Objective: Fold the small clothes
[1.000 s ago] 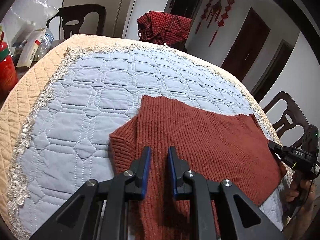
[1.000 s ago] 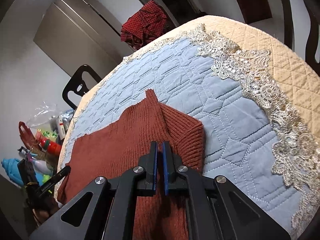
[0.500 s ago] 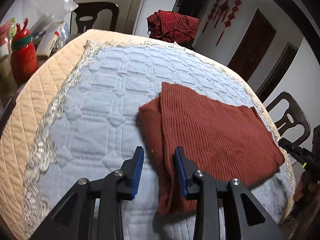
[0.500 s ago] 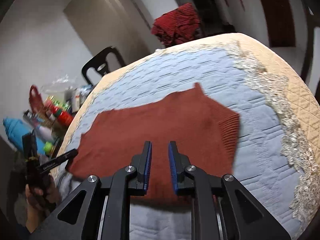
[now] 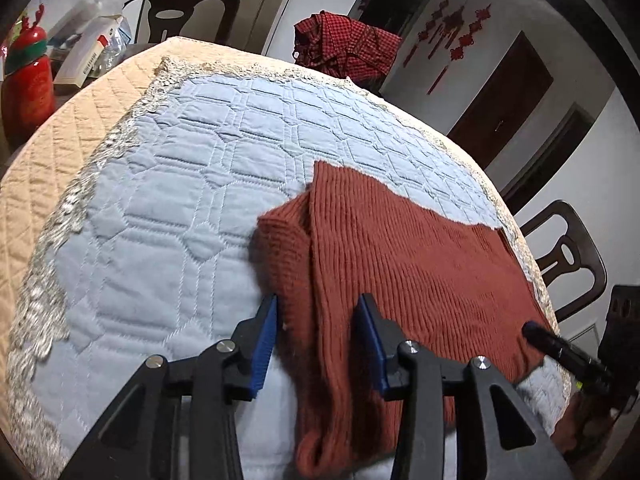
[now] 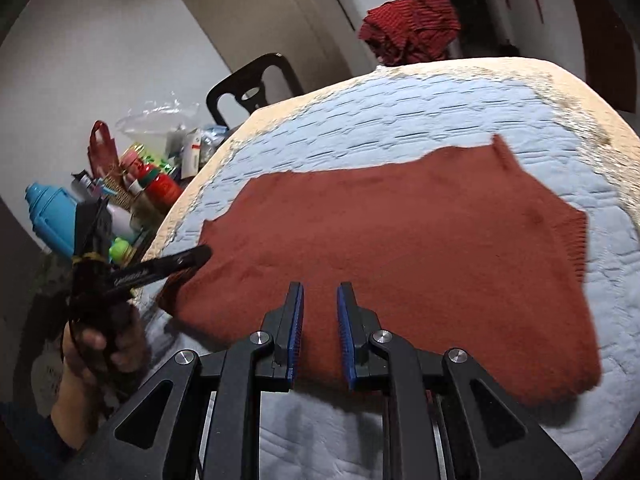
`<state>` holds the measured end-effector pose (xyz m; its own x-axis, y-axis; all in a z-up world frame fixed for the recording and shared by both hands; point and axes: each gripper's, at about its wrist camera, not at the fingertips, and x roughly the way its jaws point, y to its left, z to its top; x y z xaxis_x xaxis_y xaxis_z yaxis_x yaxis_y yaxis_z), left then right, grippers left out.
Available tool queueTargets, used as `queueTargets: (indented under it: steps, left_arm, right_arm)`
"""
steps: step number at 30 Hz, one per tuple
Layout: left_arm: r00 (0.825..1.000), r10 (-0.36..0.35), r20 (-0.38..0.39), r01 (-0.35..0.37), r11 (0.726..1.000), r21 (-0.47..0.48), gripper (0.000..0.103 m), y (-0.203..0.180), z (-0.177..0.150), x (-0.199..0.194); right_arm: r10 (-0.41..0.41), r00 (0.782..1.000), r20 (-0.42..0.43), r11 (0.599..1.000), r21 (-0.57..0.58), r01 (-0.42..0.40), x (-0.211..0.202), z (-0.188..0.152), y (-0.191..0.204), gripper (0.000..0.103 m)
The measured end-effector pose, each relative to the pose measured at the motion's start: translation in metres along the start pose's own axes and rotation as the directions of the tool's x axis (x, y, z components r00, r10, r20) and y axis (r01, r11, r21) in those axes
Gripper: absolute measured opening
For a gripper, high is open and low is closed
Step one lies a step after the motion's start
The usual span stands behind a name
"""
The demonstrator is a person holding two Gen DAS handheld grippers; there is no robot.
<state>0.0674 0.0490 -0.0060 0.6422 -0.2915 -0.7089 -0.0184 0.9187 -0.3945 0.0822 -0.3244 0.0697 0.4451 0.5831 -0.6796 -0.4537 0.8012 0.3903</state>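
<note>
The left tongs (image 5: 316, 340) are hanging just above the near left end of the rust-red knit sweater (image 5: 400, 264), jaws parted and having just been opening; the folded edge of the knit is lying between the blue pads (image 5: 264, 336) but nothing is being pinched. The right tongs (image 6: 319, 332) are hovering over the near long edge of the same garment toward its other end, jaws standing a little apart and gripping nothing, the cloth lying below them rather than in them.

The sweater is lying flat on the blue quilted cover of the table (image 5: 168, 184), its long axis running across in front of both tongs, from the doubled ribbed end beside the left tongs to the far end near the table's right rim. Judging by this, the left hand is nearer the folded end and the right hand nearer the free end, so the next fold would likely be bringing one short end over toward the other.

Farther off, a red checked garment (image 5: 346, 46) is sitting bunched beyond the table's far edge. On the left, a clutter of bottles and packets (image 6: 136, 184) is standing beside the table; what is holding them I cannot tell
</note>
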Motion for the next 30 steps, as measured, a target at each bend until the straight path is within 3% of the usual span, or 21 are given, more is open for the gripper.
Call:
queueTargets:
  steps: [17,24,30]
  left_arm:
    - [1.000,-0.031,0.002,0.031,0.999,0.019,0.043,-0.007,-0.015,-0.003]
    - [0.999,-0.042,-0.012,0.042,0.999,-0.001,0.028,-0.005,-0.005,0.005]
    - [0.998,-0.062,-0.017,0.062,0.998,0.011,0.019,-0.007,-0.004,0.001]
  right_arm:
    - [-0.062,0.997,-0.041,0.998,-0.010,0.062,0.048,0.029,0.001,0.017]
    - [-0.045,0.997,-0.070,0.998,-0.053,0.041,0.030,0.007,0.013,0.017]
    - [0.007,0.998,-0.057,1.000,-0.006,-0.007,0.006,-0.018,0.006,0.017]
